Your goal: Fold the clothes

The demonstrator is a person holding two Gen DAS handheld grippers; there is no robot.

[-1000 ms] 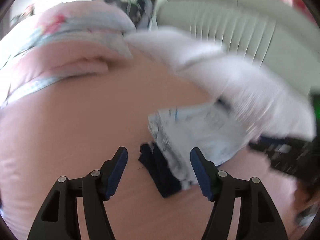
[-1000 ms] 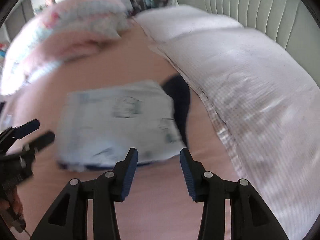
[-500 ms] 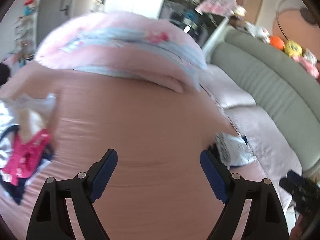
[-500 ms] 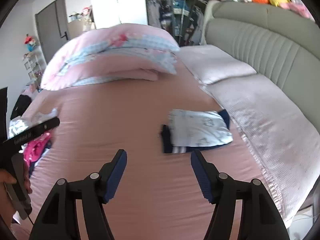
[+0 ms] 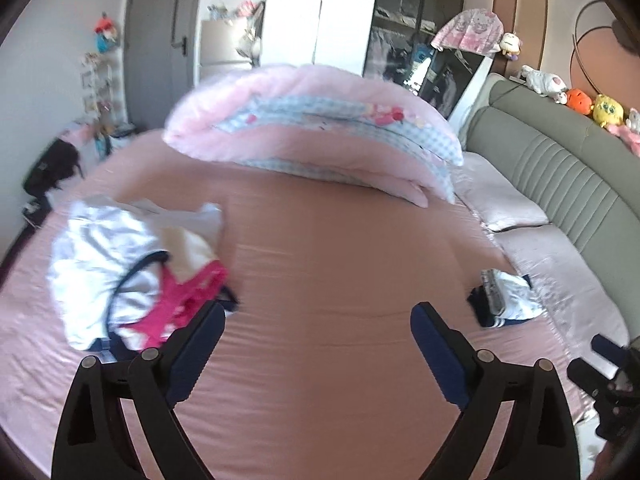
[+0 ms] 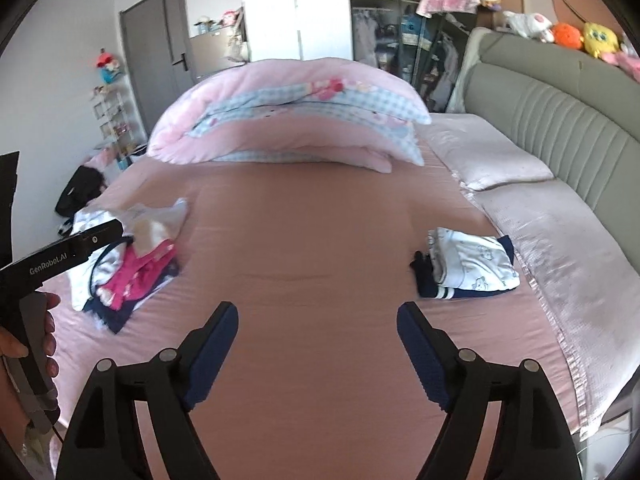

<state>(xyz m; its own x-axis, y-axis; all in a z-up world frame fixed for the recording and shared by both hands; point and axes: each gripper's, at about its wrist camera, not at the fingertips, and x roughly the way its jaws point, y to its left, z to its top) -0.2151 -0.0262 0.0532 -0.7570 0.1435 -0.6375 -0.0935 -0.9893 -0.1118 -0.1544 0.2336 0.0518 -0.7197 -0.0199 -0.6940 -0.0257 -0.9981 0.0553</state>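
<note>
A heap of unfolded clothes [image 5: 132,276], white, cream, bright pink and navy, lies on the left of the pink bed sheet [image 5: 328,264]; it also shows in the right wrist view [image 6: 128,260]. A folded stack [image 6: 468,268], a white printed garment on a navy one, lies at the right; it also shows in the left wrist view [image 5: 504,296]. My left gripper [image 5: 318,344] is open and empty above the sheet, with the heap just beyond its left finger. My right gripper [image 6: 318,340] is open and empty, to the lower left of the folded stack.
A rolled pink and blue-checked duvet [image 6: 288,116] lies across the far side of the bed. Pale pillows [image 6: 552,232] and a grey padded headboard [image 6: 560,108] run along the right. A black bag [image 6: 80,192] sits on the floor at the left.
Both grippers have pulled back and up from the folded stack and opened wider. The left view has swung left, bringing the unfolded heap into sight.
</note>
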